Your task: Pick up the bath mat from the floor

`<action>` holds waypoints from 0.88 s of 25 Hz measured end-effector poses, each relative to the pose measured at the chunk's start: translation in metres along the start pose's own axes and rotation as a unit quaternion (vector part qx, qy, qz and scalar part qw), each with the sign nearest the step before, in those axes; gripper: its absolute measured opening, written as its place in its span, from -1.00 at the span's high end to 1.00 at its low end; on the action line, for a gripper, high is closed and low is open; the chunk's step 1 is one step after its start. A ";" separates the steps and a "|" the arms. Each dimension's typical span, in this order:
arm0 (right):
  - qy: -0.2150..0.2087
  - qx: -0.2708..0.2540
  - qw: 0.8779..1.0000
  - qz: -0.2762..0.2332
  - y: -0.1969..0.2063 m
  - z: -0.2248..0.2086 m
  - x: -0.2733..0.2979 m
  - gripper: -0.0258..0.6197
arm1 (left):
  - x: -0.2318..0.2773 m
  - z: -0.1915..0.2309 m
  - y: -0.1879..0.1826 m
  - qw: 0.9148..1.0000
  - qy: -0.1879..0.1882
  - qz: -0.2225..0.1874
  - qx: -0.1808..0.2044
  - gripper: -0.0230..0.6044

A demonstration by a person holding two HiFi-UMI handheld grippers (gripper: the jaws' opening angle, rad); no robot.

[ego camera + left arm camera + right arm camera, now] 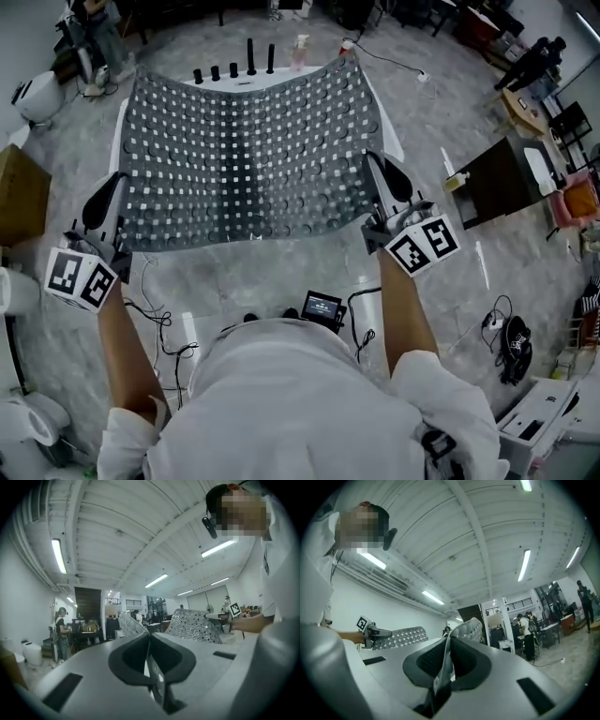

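Between both grippers the bath mat (248, 159) hung stretched above the floor (281, 272); the left gripper (114, 192) had its fingers (131, 656) clamped together on the mat's left edge, and the right gripper (375, 173) had its fingers (466, 660) clamped likewise on the right edge

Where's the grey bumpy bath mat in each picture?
Head view: the grey, dotted bath mat hangs across the upper middle.
Left gripper view: bath mat pinched in the jaws at centre, spreading right.
Right gripper view: bath mat pinched in the jaws at centre, spreading left.
Shared landmark: the person's white shirt.
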State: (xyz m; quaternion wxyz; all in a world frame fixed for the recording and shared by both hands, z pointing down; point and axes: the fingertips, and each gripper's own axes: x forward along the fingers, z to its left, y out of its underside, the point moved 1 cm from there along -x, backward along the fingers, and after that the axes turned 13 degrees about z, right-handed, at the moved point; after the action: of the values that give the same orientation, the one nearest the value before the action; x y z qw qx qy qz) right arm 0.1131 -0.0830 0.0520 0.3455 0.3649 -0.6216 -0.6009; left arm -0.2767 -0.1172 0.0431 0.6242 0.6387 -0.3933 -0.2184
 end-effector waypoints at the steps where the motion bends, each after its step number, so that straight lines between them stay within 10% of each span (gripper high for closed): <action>1: 0.000 0.002 1.000 -0.009 -0.005 0.002 -0.001 0.79 | -0.005 -0.001 -0.009 1.000 -0.006 -0.012 0.007 0.87; 22: -0.018 0.023 1.000 0.007 0.020 0.018 -0.014 0.79 | -0.012 -0.033 0.010 0.999 0.025 -0.011 -0.040 0.87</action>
State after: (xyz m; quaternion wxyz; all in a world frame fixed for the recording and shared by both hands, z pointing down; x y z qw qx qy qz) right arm 0.1031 -0.0618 0.0711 0.3300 0.3578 -0.6441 -0.5901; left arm -0.2606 -0.0865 0.0545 0.6564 0.6232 -0.3611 -0.2246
